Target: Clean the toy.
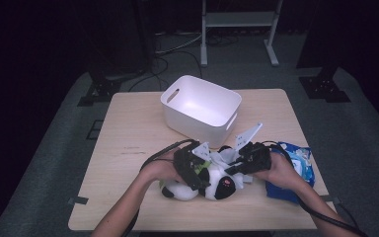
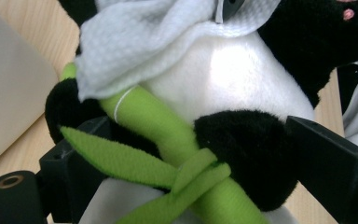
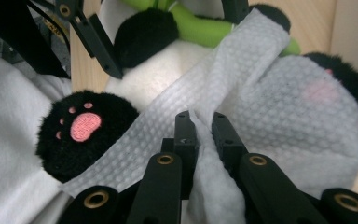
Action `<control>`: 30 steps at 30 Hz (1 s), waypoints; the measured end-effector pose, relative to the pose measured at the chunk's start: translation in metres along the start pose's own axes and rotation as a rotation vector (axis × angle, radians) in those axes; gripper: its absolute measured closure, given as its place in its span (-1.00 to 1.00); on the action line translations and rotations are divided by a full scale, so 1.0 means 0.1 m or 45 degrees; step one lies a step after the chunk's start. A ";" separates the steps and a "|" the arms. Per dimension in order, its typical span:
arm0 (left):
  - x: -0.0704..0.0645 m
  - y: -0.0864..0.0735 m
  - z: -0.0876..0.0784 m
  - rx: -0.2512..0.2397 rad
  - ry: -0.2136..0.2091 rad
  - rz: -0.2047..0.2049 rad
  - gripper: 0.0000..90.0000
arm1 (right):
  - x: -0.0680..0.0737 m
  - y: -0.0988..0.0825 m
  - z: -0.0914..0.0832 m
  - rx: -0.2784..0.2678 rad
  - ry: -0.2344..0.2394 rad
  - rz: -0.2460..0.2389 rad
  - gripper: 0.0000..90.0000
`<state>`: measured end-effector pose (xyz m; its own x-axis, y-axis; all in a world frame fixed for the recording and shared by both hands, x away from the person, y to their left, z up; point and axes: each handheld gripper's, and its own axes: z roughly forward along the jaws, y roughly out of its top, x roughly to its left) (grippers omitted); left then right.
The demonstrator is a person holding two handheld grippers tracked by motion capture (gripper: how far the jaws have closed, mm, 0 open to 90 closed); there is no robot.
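A black-and-white plush panda [image 1: 212, 185] lies on its back near the table's front edge, hugging a green bamboo stalk [image 2: 154, 116]. My left gripper [image 1: 195, 170] comes in from the left. Its jaws stand wide on either side of the panda's black arm [image 2: 242, 149] and the stalk, pressing on them. My right gripper [image 3: 201, 122] is shut on a fold of a white textured wipe [image 3: 242, 70]. The wipe lies draped over the panda's head and chest. A black foot with a pink pad [image 3: 86, 128] lies to the left of the wipe.
A white plastic bin [image 1: 192, 126] stands behind the panda at the table's middle back. A blue packet of wipes [image 1: 298, 165] lies under my right hand, by the right edge. The wooden table [image 1: 128, 148] is bare on its left half.
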<state>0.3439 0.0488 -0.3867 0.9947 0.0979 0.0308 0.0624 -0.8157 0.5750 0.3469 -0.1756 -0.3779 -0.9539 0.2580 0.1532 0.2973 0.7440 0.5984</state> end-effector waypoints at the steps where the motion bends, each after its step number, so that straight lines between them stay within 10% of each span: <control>1: -0.01 -0.01 0.00 -0.004 -0.001 -0.002 -0.80 | -0.01 -0.01 0.00 0.011 0.001 0.005 0.83; 15: -0.02 -0.05 -0.02 -0.002 -0.014 0.000 -0.77 | -0.01 0.03 -0.21 -0.077 -0.061 0.004 0.83; 22: -0.03 -0.07 -0.03 0.004 -0.023 -0.008 -0.77 | 0.00 -0.02 0.03 0.029 -0.039 0.003 0.82; 30: 0.08 -0.26 -0.35 -0.080 0.024 -0.097 -0.77 | 0.01 0.11 -0.11 -0.020 -0.044 -0.019 0.82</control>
<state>0.3479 0.0906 -0.3725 0.9855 0.1695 -0.0001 0.1322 -0.7681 0.6266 0.3493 -0.1735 -0.3627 -0.9561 0.2687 0.1170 0.2824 0.7382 0.6126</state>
